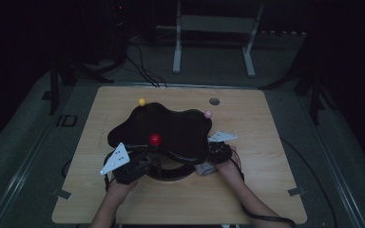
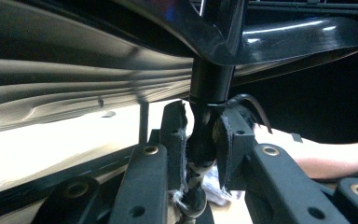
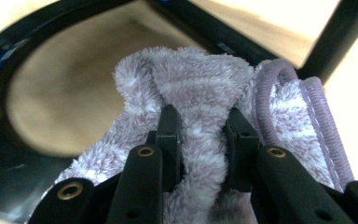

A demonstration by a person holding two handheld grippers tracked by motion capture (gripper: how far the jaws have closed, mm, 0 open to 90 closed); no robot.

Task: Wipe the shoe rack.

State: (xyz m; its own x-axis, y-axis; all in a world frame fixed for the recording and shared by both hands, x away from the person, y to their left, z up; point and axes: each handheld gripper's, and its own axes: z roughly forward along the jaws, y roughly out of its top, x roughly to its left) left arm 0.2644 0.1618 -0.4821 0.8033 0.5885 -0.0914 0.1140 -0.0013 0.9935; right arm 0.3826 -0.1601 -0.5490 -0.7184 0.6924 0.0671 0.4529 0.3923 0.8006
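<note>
dim room, wooden table (image 1: 247,190): left gripper (image 2: 200,135) clamps the black stand's post (image 2: 207,84), right gripper (image 3: 200,135) pinches a fluffy lilac cloth (image 3: 200,79).

Both grippers in under the black tray's near edge

The glossy, wavy-edged black tray (image 1: 171,128) sits mid-worktop (image 1: 247,190) above a dark ring base (image 1: 171,173), a red ball (image 1: 155,139) at its near side. The left gripper (image 1: 140,164) is right at the tray's near-left rim, the right gripper (image 1: 216,154) at the near-right with a pale cloth (image 1: 205,169) just beside it. A yellow ball (image 1: 142,101) and a pink ball (image 1: 208,114) mark the far edge.
</note>
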